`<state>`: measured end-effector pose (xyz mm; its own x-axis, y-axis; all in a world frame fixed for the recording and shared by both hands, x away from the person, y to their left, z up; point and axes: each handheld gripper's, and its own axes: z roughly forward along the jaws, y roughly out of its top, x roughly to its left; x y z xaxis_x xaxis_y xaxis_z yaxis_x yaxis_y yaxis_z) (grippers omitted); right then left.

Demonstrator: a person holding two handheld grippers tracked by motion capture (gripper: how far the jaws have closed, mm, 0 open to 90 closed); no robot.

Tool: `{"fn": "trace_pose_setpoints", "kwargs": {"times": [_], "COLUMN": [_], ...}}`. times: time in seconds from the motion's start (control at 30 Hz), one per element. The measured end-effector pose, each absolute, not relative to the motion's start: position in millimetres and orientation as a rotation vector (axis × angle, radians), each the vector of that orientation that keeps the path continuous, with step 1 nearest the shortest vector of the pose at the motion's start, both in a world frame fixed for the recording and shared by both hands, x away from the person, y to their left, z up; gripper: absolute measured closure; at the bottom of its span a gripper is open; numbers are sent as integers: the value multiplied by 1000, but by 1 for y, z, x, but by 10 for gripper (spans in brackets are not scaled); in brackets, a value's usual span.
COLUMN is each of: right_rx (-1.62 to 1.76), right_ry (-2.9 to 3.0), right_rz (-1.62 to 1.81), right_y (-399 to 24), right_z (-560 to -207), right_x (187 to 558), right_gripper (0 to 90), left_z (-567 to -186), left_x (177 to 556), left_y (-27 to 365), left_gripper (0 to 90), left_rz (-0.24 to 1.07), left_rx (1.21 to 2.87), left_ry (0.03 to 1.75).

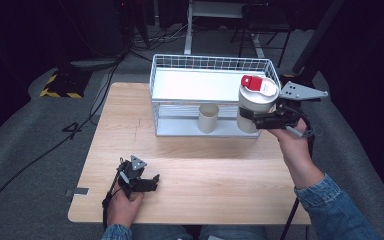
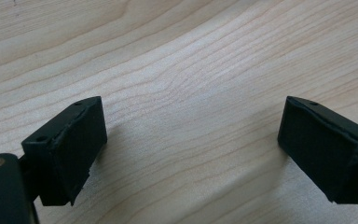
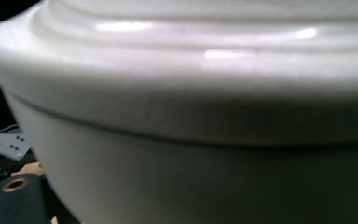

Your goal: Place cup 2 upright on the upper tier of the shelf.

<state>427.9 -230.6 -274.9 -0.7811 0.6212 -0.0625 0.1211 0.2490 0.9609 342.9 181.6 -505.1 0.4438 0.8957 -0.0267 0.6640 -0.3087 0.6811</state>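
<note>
The surface (image 2: 182, 70) under the left hand-held gripper (image 2: 191, 140) is pale wood, matt, with fine visible grain. Its pads (image 2: 74, 149) look like matt black rubbery foam with rough-cut edges. The white canister (image 1: 256, 102) against the right hand-held gripper (image 1: 260, 120) is smooth, glossy plastic with a red cap (image 1: 251, 81). Beside it, the basket (image 1: 180, 64) is white-coated wire; inside stands a matt cardboard-like tube (image 1: 208, 118).

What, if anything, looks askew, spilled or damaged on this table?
Nothing stands out. The right gripper holds a white tub with a red-and-white lid label upright at the wire rack. A beige cup stands upright on the rack's lower shelf. The left gripper rests open on the table; no spill or damage shows.
</note>
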Motion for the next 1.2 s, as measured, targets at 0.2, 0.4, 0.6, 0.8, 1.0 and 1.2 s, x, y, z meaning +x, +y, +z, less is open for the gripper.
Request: {"fn": "trace_pose_setpoints", "kwargs": {"times": [0.2, 0.4, 0.6, 0.8, 1.0, 1.2], "right_rx": [690, 709, 738, 742, 769, 779], "right_ry": [2076, 2045, 2020, 2001, 1968, 1956], "right_rz": [1556, 1559, 1561, 1535, 1544, 1540], "right_y": [-218, -205, -194, -182, -175, -167], "right_z": [-265, -259, -254, -251, -252, -253], "right_x": [443, 459, 475, 490, 505, 515], "right_gripper": [126, 126, 126, 126, 125, 125], "left_z": [-505, -505, -505, -505, -506, -506], "left_x": [343, 343, 343, 343, 345, 346], "left_y": [181, 181, 181, 181, 179, 179], "left_gripper": [81, 81, 79, 75, 36, 2], "left_rz": [476, 474, 474, 474, 456, 451], "left_rx": [2073, 2070, 2071, 2073, 2091, 2106], "left_ry": [1305, 1305, 1304, 1302, 1294, 1283]}}
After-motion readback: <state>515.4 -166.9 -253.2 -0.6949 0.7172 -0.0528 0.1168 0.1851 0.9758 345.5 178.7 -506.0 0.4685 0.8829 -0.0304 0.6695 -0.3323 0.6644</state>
